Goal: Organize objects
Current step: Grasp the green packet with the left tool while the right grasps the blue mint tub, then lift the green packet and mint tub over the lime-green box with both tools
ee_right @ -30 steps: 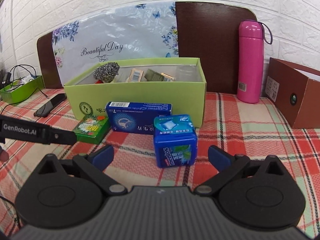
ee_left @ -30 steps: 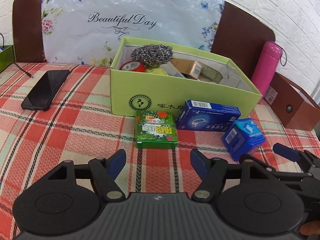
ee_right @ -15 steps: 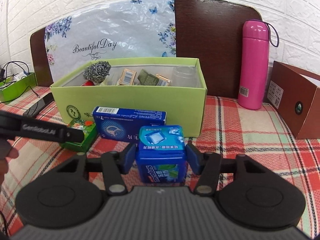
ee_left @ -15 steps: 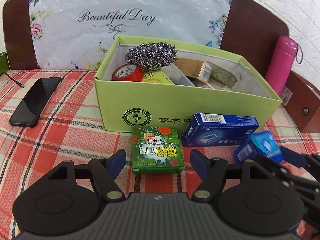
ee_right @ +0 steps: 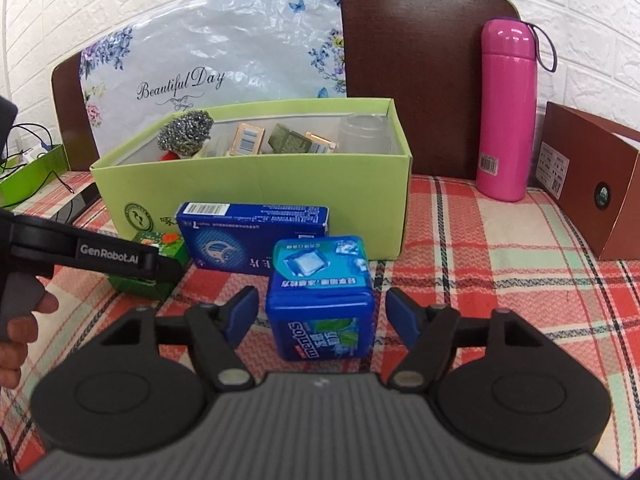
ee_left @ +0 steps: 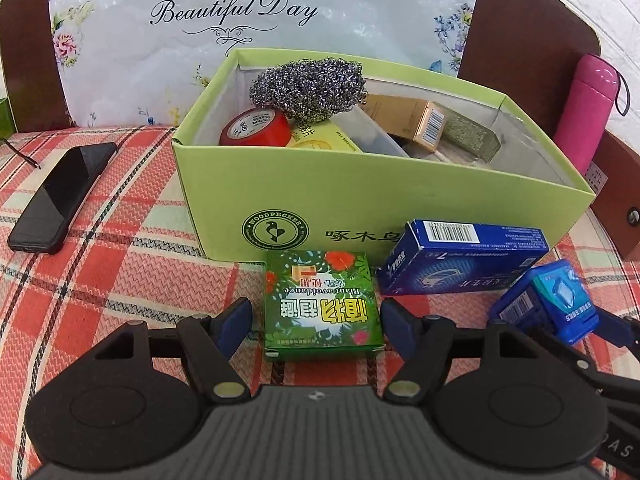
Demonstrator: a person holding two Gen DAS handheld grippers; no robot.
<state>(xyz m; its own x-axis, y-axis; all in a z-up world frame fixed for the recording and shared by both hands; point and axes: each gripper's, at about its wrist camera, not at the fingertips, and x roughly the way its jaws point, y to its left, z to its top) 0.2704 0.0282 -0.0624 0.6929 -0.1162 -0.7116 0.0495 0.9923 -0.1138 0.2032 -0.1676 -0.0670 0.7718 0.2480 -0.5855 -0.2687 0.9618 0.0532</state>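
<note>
Left gripper (ee_left: 314, 316) stands wide around a green carton (ee_left: 322, 306); right gripper (ee_right: 322, 312), jaws opening, straddles a blue Mentos box (ee_right: 322, 300) (pads clear of both).

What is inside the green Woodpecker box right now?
Inside the green Woodpecker box: a steel wool scourer, red tape roll, yellow packet, gold barcoded carton, olive box, clear cup. Anything beneath them is covered.
</note>
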